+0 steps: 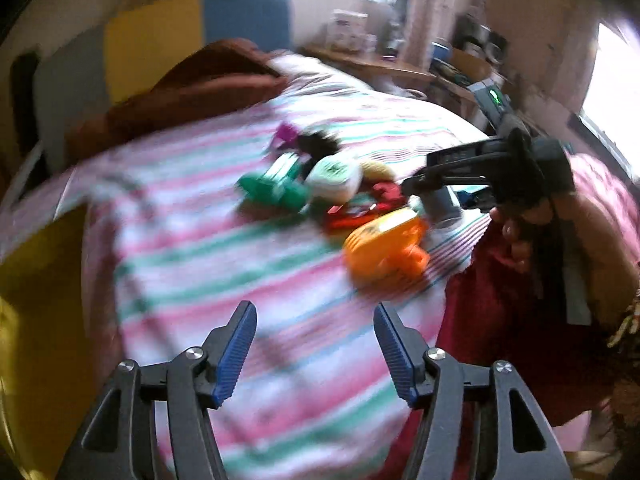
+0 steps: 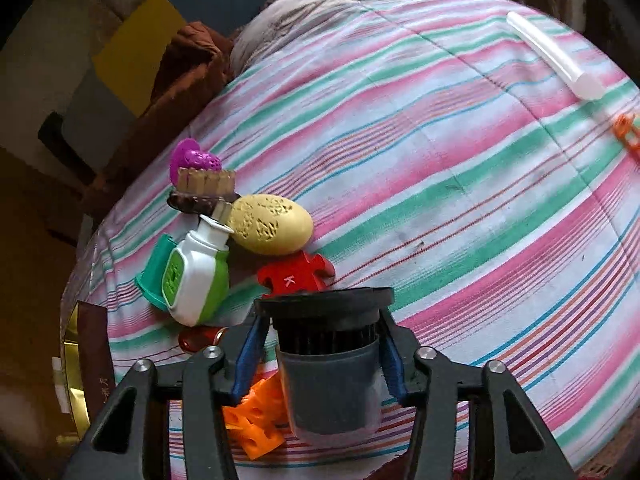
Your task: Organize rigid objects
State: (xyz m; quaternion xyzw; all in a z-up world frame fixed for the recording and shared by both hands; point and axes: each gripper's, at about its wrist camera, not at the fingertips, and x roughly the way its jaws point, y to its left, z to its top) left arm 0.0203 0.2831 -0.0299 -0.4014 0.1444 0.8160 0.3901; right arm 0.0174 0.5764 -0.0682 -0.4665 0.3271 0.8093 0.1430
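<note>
Currently the cup (image 2: 332,376) is clamped in the right gripper (image 2: 320,356), just beside the toy pile (image 2: 240,240) on the bed (image 2: 440,160). Left gripper (image 1: 316,348) stands wide and empty. Grouping appears partly done; a tube (image 2: 556,56) lies well apart.

On the bed (image 2: 440,140), a cluster of toys sits at the left: the egg-shaped piece (image 2: 272,224) lies behind the puzzle piece (image 2: 294,276), the bottle-shaped toy (image 2: 196,280) just left of both. A tube (image 2: 554,56) lies well apart, far right.
</note>
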